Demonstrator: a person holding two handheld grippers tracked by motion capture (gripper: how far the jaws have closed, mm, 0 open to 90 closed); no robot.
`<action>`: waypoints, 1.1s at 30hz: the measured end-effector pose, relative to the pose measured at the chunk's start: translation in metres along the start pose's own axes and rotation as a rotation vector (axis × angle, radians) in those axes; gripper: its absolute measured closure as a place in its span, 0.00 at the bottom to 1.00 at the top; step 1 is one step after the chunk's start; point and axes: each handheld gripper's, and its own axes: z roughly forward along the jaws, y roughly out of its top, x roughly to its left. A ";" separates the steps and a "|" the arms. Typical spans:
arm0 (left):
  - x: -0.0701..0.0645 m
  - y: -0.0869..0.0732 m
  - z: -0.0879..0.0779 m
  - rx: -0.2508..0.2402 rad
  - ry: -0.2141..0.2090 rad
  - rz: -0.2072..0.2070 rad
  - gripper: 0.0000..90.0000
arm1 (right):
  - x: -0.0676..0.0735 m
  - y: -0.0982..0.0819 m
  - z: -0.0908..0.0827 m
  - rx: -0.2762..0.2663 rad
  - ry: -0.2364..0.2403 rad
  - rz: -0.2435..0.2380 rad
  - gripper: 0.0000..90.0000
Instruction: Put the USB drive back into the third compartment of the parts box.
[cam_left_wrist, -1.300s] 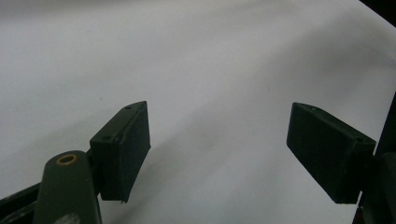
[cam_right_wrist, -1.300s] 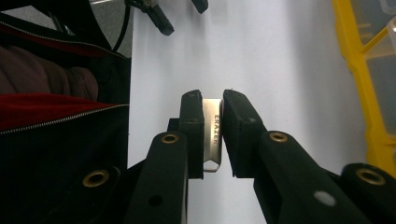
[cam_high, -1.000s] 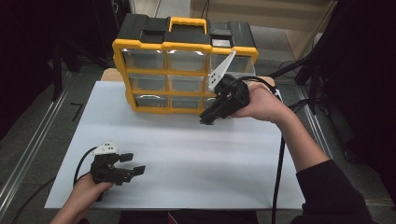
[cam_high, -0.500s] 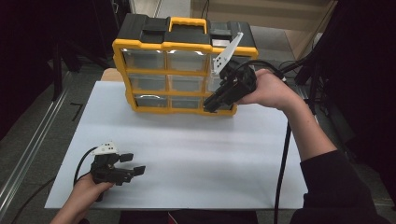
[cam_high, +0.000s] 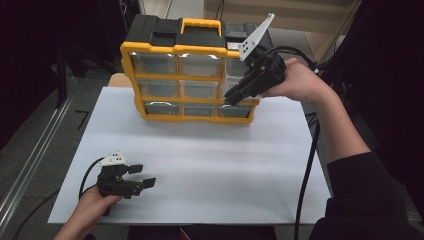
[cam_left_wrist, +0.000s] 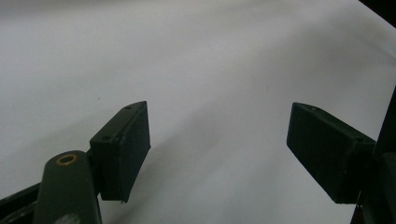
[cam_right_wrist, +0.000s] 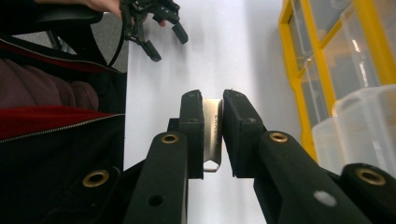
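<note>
Tongs in the right hand (cam_high: 231, 98) are clamped on a small flat metal piece (cam_right_wrist: 213, 135), which the right gripper view shows pinched upright between the two black pads (silvery, with faint lettering on its face and a little hooked end poking out below). In the high view these right tongs are held up in front of the right-hand column of a yellow-and-black drawer organizer (cam_high: 192, 80), their tips near its lower right drawer; whether they touch it cannot be told. A clear plastic drawer (cam_right_wrist: 366, 126) sticks out of the organizer's frame at the right edge of the right gripper view.

The organizer stands upright at the far side of a white worktop (cam_high: 210, 160), its nine clear drawers facing the person.

The left tongs (cam_high: 142, 176) rest low near the worktop's near left corner, well apart from the organizer, held by the left hand (cam_high: 90, 212). Their jaws stand wide apart with nothing between them; the left gripper view shows bare white surface in the gap.
</note>
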 end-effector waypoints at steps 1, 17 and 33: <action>0.000 0.000 0.000 0.000 -0.001 0.000 0.25 | -0.001 0.000 -0.002 -0.003 -0.002 -0.004 0.85; 0.000 0.000 0.000 0.003 -0.002 0.003 0.25 | -0.014 0.017 -0.034 -0.016 -0.066 0.026 0.85; 0.001 0.000 -0.001 -0.003 -0.006 0.003 0.25 | -0.045 0.024 -0.040 -0.030 -0.155 0.132 0.85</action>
